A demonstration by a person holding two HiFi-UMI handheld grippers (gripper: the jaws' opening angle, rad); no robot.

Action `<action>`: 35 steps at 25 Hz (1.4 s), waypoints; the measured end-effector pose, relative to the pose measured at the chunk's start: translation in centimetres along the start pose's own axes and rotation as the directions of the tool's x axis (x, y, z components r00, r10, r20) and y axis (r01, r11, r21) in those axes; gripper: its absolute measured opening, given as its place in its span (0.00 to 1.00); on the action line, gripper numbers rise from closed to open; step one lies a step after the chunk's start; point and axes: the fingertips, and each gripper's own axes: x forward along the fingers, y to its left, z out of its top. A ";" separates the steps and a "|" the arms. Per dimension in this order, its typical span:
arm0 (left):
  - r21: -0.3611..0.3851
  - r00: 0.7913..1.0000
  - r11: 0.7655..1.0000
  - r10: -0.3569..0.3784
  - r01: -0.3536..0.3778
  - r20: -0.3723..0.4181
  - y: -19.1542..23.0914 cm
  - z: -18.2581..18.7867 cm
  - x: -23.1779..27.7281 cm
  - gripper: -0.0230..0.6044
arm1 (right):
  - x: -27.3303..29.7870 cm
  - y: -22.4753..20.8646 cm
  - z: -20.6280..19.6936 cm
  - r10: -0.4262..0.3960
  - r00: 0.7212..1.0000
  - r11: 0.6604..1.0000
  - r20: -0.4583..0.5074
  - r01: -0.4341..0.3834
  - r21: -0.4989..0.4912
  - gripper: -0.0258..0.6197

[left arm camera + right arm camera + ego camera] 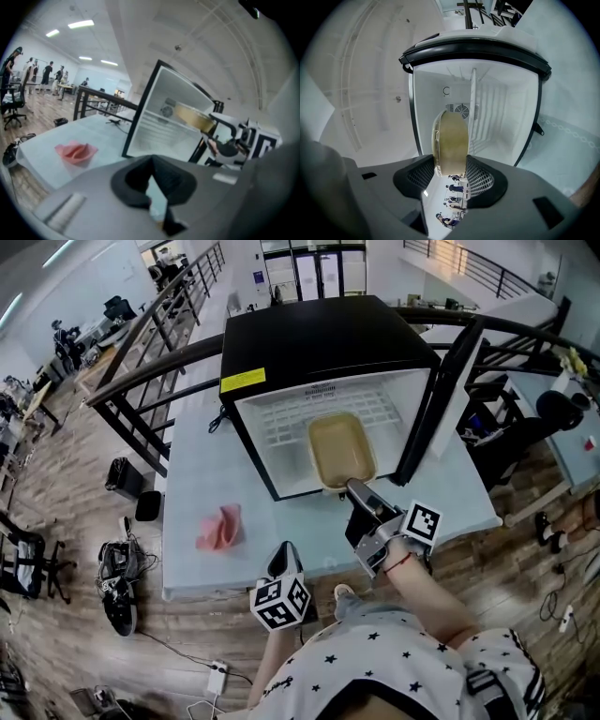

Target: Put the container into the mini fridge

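A person in a star-printed shirt (403, 662) stood at a pale table (192, 465) in an open-plan office, a two-jaw tool in each hand, facing a black mini fridge (319, 343) that sat on the tabletop. The fridge's door (442, 395) was swung wide to the person's right.

The right gripper (354, 488) was clamped on the near end of a shallow tan container (341, 448), with one jaw on each side of its rim. The container reached through the fridge's opening into the white interior. It lay flat just above the wire shelf (281, 423), with its far end well inside. From where I stood I could not tell whether it already rested on the shelf or hung just clear of it. A small round fan grille (461, 111) showed on the back wall behind it.

The left gripper (285, 554) was held low near the table's front edge, well apart from the fridge. Its jaws were drawn together at the tips and gripped nothing.

A crumpled pink cloth (220, 528) lay on the table to the left of the fridge, apart from both tools. A yellow label (258, 381) ran along the fridge's front top edge. Behind the table ran a dark metal railing (150, 371), and beyond it were desks and several people standing at the far side of the room.
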 end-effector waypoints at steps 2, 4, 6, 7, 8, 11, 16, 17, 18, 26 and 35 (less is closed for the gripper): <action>0.003 1.000 1.000 0.002 -0.002 -0.001 -0.1 0.6 0.8 0.05 | 0.8 -0.1 0.9 -0.005 1.000 1.000 0.002 0.005 0.004 0.37; 0.006 1.000 1.000 0.006 -0.006 -0.004 -0.2 1.0 1.6 0.05 | 1.5 -0.4 1.6 -0.009 1.000 1.000 0.004 0.009 0.009 0.37; 0.008 1.000 1.000 0.009 -0.009 -0.007 -0.1 1.0 2.2 0.05 | 2.1 -0.8 2.2 -0.013 1.000 1.000 0.005 0.013 0.015 0.37; 0.008 1.000 1.000 0.010 -0.010 -0.007 -0.1 1.1 2.5 0.05 | 2.3 -1.1 2.4 -0.015 1.000 1.000 0.005 0.015 0.018 0.37; 0.009 1.000 1.000 0.011 -0.011 -0.008 -0.1 1.1 2.8 0.05 | 2.5 -1.3 2.6 -0.018 1.000 1.000 0.005 0.018 0.020 0.37; 0.013 1.000 1.000 0.011 -0.011 -0.010 -0.3 1.5 3.6 0.05 | 3.3 -1.7 3.3 -0.024 1.000 0.999 0.003 0.024 0.032 0.37; 0.019 1.000 1.000 0.010 -0.010 -0.012 -0.6 2.1 5.0 0.05 | 4.4 -2.3 4.5 -0.040 0.999 0.998 0.006 0.040 0.041 0.37; 0.019 1.000 1.000 0.010 -0.009 -0.013 -0.7 2.2 5.3 0.05 | 4.7 -2.4 4.8 -0.042 0.999 0.998 0.007 0.042 0.042 0.37; 0.020 1.000 1.000 0.009 -0.009 -0.013 -0.8 2.2 5.5 0.05 | 4.9 -2.5 5.0 -0.045 0.999 0.998 0.007 0.045 0.043 0.37; 0.017 1.000 1.000 0.018 -0.017 -0.008 -0.8 2.7 7.3 0.05 | 6.8 -3.5 6.5 -0.069 0.998 0.996 0.002 0.068 0.060 0.37; 0.011 1.000 1.000 0.018 -0.018 -0.007 -0.8 3.1 9.0 0.05 | 9.0 -3.9 7.8 -0.080 0.997 0.994 -0.001 0.080 0.080 0.37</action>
